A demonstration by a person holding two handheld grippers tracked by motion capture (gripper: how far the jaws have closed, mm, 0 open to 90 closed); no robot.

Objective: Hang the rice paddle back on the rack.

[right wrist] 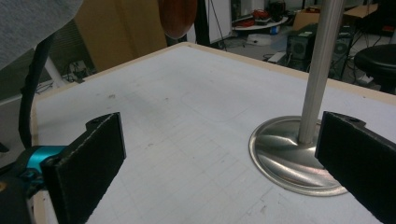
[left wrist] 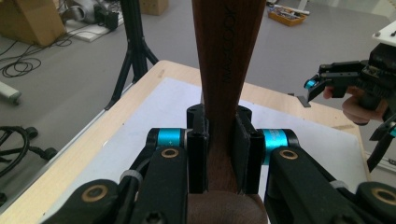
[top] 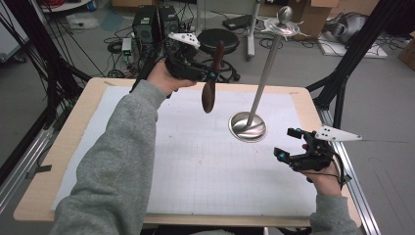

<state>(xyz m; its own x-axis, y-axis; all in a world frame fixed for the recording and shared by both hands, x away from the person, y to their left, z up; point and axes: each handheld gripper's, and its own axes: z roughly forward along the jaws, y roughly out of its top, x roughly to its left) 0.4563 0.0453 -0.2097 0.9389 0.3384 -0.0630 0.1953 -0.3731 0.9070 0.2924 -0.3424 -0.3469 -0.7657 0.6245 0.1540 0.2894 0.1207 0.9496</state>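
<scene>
Resting low by the near right edge of the table (top: 58, 196), my right gripper (top: 289, 145) has its jaws spread wide with nothing between them, and the stand (top: 248, 126) sits just ahead of it on the white mat (top: 205, 166), its pole rising tilted. Farther off, my left gripper (top: 211, 76) is raised above the far side, jaws clamped on the handle of a wooden spoon (top: 210, 95) whose bowl hangs down clear of the mat.

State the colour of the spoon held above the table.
Dark reddish-brown wood: the wooden spoon, clearest in the left gripper view.
</scene>
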